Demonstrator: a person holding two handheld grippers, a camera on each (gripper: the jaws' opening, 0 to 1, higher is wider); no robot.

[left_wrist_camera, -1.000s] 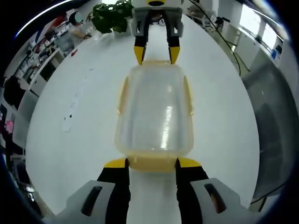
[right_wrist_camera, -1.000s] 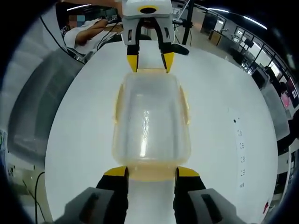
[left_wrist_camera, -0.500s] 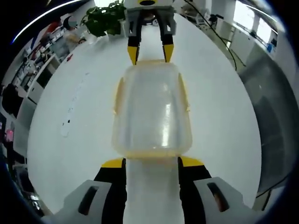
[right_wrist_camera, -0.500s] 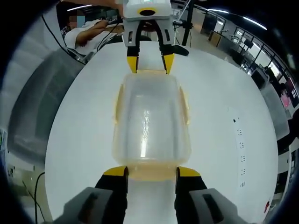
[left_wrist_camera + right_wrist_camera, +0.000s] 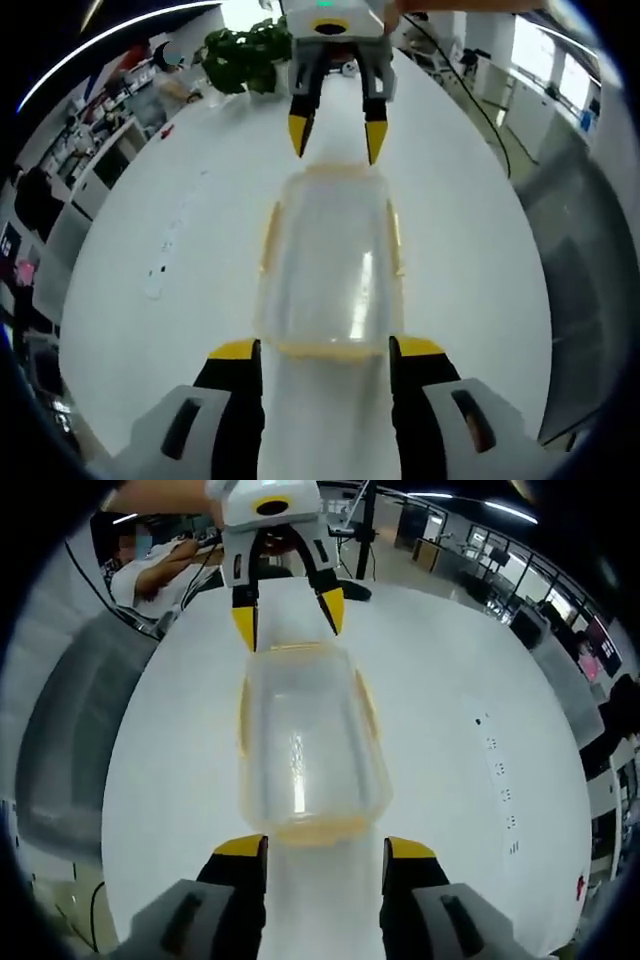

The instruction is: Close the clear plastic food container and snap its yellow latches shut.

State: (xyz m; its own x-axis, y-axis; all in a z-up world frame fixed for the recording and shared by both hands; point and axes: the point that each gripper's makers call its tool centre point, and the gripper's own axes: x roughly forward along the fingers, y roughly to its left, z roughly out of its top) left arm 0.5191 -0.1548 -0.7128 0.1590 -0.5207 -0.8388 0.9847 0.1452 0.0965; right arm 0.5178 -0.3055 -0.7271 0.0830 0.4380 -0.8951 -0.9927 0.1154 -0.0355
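Each claw [image 5: 325,352] [image 5: 325,848]: grey housing, black arms, yellow tips; seemingly a green light on the far one.

The left gripper view looks down along its own tongs [image 5: 323,350] at the clear container [image 5: 330,262] on the white worktop [image 5: 150,240], close up. The right gripper view faces it from the other end, just as near. Both see the container and the other tongs beyond it.

Clear container [image 5: 330,265] — lid on — yellow latches [image 5: 270,232] down.
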